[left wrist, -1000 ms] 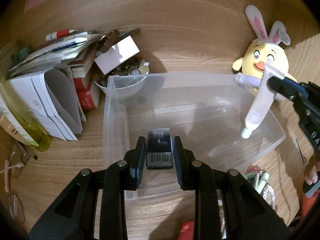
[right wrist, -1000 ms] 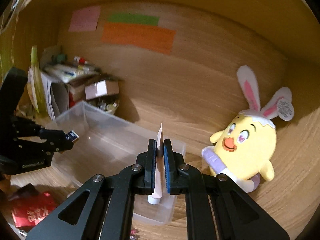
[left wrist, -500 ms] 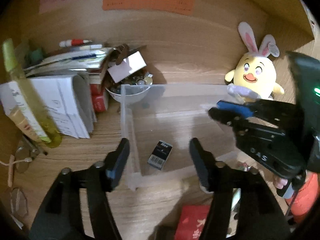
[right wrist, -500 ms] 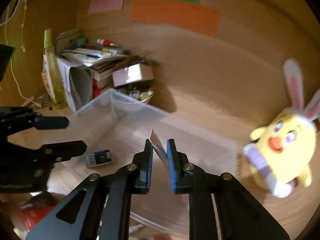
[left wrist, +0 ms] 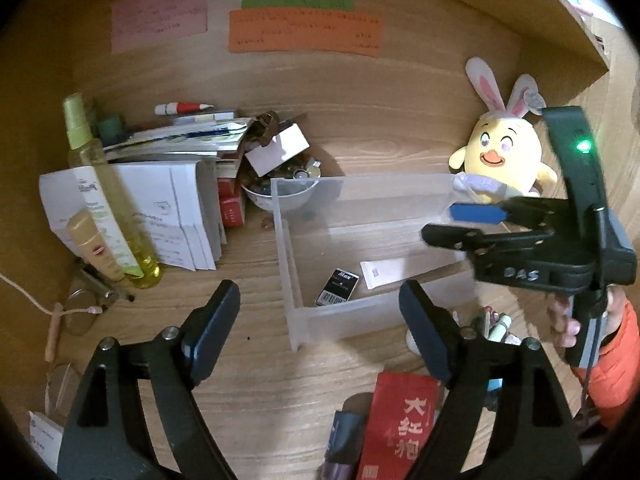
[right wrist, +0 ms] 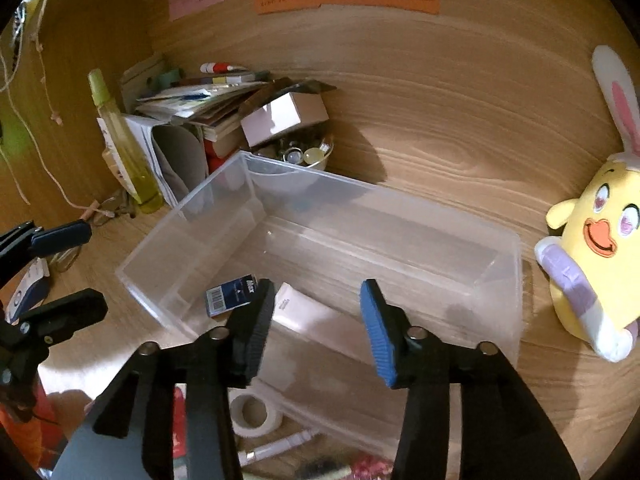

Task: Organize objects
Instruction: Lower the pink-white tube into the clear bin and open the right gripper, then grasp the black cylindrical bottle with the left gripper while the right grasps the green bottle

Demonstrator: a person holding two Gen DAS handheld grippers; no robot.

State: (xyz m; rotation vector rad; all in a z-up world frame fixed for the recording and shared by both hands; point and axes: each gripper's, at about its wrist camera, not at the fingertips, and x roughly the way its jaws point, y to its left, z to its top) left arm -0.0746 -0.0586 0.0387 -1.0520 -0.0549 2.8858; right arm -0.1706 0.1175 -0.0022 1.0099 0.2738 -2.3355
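Wooden desk (left wrist: pixel 400 152), clear bin (left wrist: pixel 360 188) with tube (left wrist: pixel 394 272) and small box (left wrist: pixel 336 286) inside

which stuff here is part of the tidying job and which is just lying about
Part of the job:
- clear bin
- small dark box in the bin
- white tube in the bin
- red packet, pens, tape roll in front of the bin

Lying about:
- plush chick
- paper stack
- yellow bottle
- sticky notes

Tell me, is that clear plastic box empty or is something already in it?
Not empty. The clear box holds a small dark packet and a white tube, both lying flat on its bottom.
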